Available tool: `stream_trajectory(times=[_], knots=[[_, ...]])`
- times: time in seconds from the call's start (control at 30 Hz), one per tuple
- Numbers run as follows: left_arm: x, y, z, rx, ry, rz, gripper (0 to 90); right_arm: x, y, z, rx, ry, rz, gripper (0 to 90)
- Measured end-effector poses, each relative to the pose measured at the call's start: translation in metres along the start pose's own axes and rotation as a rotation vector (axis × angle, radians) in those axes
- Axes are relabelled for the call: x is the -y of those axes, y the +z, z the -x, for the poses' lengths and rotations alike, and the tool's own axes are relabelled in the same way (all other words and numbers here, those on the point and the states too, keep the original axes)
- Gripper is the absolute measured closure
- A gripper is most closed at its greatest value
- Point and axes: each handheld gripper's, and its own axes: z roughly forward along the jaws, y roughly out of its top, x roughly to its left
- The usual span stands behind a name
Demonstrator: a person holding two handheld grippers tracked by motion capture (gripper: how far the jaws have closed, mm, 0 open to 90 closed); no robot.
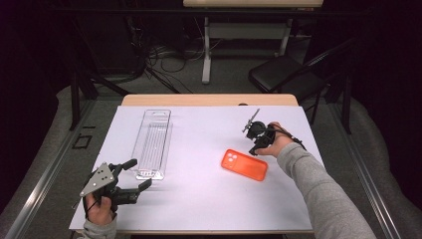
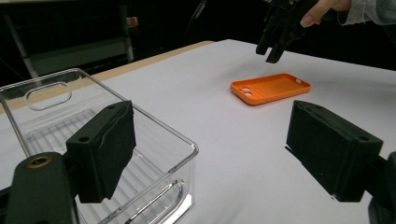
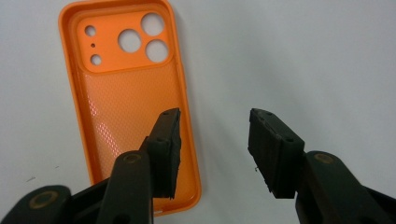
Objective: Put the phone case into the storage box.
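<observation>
An orange phone case (image 1: pixel 244 165) lies inside-up on the white surface (image 1: pixel 209 194), right of centre. The right gripper (image 1: pixel 258 148) hangs just above the case's far edge, jaws spread wide and holding nothing; in the right gripper view one jaw overlaps the case (image 3: pixel 126 100). The left gripper (image 1: pixel 141 175) sits at the near left, jaws wide apart and empty, beside the near end of a clear plastic tray (image 1: pixel 152 143).

Grey sleeve (image 1: pixel 318 186) — black grippers, brass-coloured screws, blocky jaws.
</observation>
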Motion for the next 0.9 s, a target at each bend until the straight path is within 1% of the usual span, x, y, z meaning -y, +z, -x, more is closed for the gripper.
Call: stream_trajectory(times=[0.1, 0.13, 0.17, 0.2, 0.23, 0.27, 0.3, 0.33, 0.4, 0.43, 0.47, 0.5, 0.53, 0.57, 0.6, 0.63, 0.67, 0.7, 0.73, 0.77, 0.83, 0.9], knots=[[0.0, 0.0, 0.0, 0.0, -0.001, 0.0, 15.8, -0.002, 0.006, -0.002, 0.007, -0.011, -0.015, 57.0], [0.0, 0.0, 0.0, -0.001, 0.0, -0.001, 15.8, -0.002, 0.007, -0.003, 0.0, -0.007, -0.023, 60.0], [0.0, 0.0, 0.0, 0.0, 0.0, -0.001, 15.8, -0.003, 0.008, -0.003, -0.005, -0.014, -0.037, 61.6], [0.0, 0.0, 0.0, -0.001, 0.001, -0.001, 15.8, -0.003, 0.009, -0.004, -0.009, -0.009, -0.036, 63.7], [0.0, 0.0, 0.0, -0.001, 0.0, -0.001, 15.8, -0.004, 0.01, -0.004, -0.014, -0.01, -0.054, 65.0], [0.0, 0.0, 0.0, -0.002, 0.0, 0.0, 15.8, -0.004, 0.012, -0.003, -0.008, -0.024, -0.046, 66.0], [0.0, 0.0, 0.0, -0.002, 0.0, 0.0, 15.8, -0.004, 0.013, -0.003, -0.009, -0.024, -0.06, 66.6], [0.0, 0.0, 0.0, -0.002, 0.0, 0.0, 15.8, -0.004, 0.014, -0.004, -0.005, -0.024, -0.06, 67.5], [0.0, 0.0, 0.0, -0.002, 0.0, -0.001, 15.8, -0.004, 0.017, -0.004, -0.011, -0.026, -0.066, 70.0], [0.0, 0.0, 0.0, -0.002, -0.001, -0.001, 15.8, -0.005, 0.018, -0.004, -0.014, -0.03, -0.069, 70.6], [0.0, 0.0, 0.0, -0.002, -0.001, -0.001, 15.8, -0.005, 0.019, -0.005, -0.017, -0.021, -0.079, 71.0], [0.0, 0.0, 0.0, -0.002, -0.001, -0.002, 15.8, -0.005, 0.02, -0.004, -0.021, -0.036, -0.078, 71.2], [0.0, 0.0, 0.0, -0.001, -0.002, -0.002, 15.8, -0.005, 0.021, -0.005, -0.024, -0.031, -0.088, 71.4], [0.0, 0.0, 0.0, -0.001, -0.002, -0.002, 15.8, -0.006, 0.023, -0.005, -0.028, -0.035, -0.085, 71.6], [0.0, 0.0, 0.0, -0.001, -0.002, -0.003, 15.8, -0.007, 0.023, -0.006, -0.028, -0.038, -0.096, 71.6], [0.001, 0.0, 0.0, 0.0, -0.006, 0.001, 15.8, -0.007, 0.025, -0.006, -0.028, -0.042, -0.092, 72.7], [0.001, 0.0, 0.0, 0.0, -0.007, 0.001, 15.8, -0.007, 0.025, -0.006, -0.029, -0.044, -0.104, 73.3], [0.001, 0.0, 0.0, 0.001, -0.006, 0.001, 15.8, -0.008, 0.027, -0.007, -0.032, -0.048, -0.095, 74.0], [0.001, 0.0, 0.0, 0.001, -0.006, 0.001, 15.8, -0.008, 0.028, -0.008, -0.031, -0.042, -0.099, 74.9], [0.001, 0.0, 0.0, 0.001, -0.006, 0.002, 15.8, -0.009, 0.029, -0.008, -0.034, -0.054, -0.096, 75.1], [0.001, 0.0, 0.0, -0.001, -0.006, 0.0, 15.8, -0.009, 0.03, -0.008, -0.026, -0.06, -0.103, 76.3], [0.001, 0.0, 0.0, -0.001, -0.006, 0.001, 15.8, -0.01, 0.031, -0.009, -0.037, -0.058, -0.1, 76.9]])
